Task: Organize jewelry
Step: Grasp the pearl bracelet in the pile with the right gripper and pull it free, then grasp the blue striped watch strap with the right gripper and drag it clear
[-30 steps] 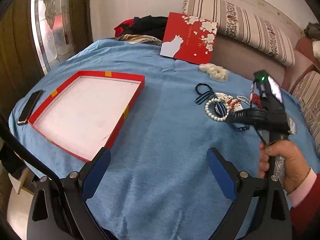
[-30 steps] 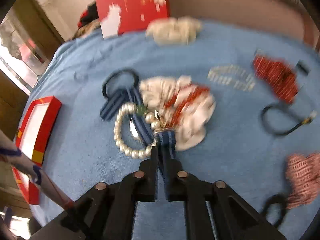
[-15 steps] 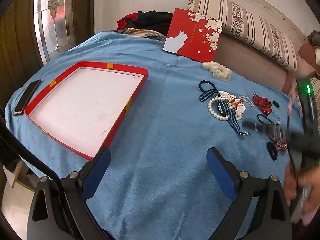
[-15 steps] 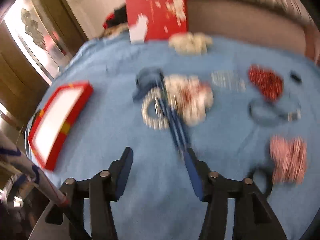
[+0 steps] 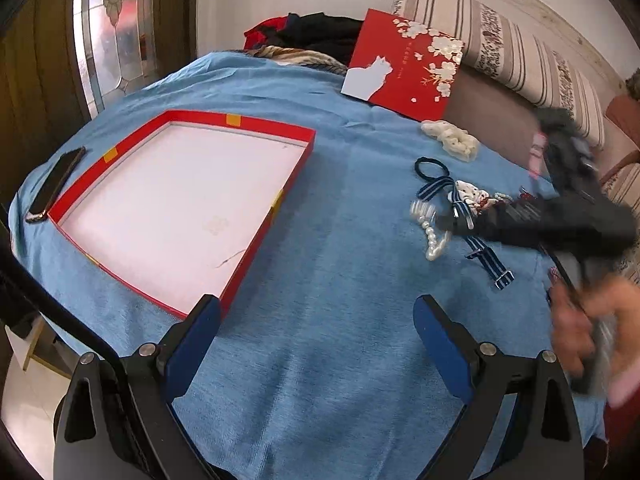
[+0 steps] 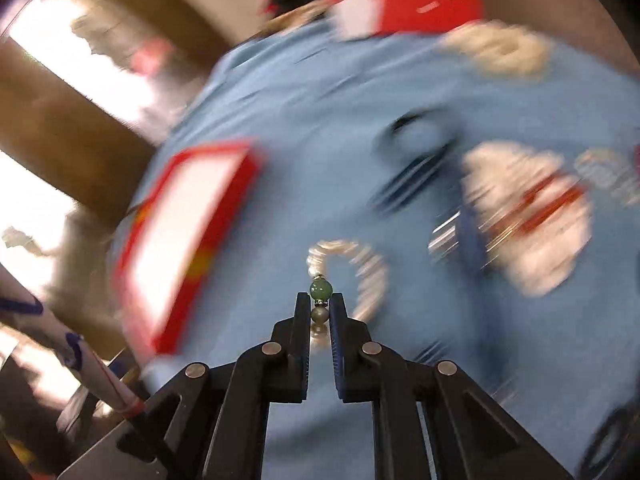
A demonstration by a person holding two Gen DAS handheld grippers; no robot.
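While left tongs (image 5: 316,344) gape empty, right tongs (image 6: 320,308) closing, pinching pearl bracelet (image 6: 352,268) at green bead.

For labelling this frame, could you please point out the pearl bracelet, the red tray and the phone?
pearl bracelet (image 6: 320,290), right wrist view, on its green bead.
red tray (image 5: 272,128), left wrist view, on its far rim.
phone (image 5: 54,184), left wrist view, on its dark screen.

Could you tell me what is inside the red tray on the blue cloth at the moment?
Nothing visible: the red tray shows only its bare white floor, with a faint mark and a thin dark line. The left gripper covers its nearest corner.
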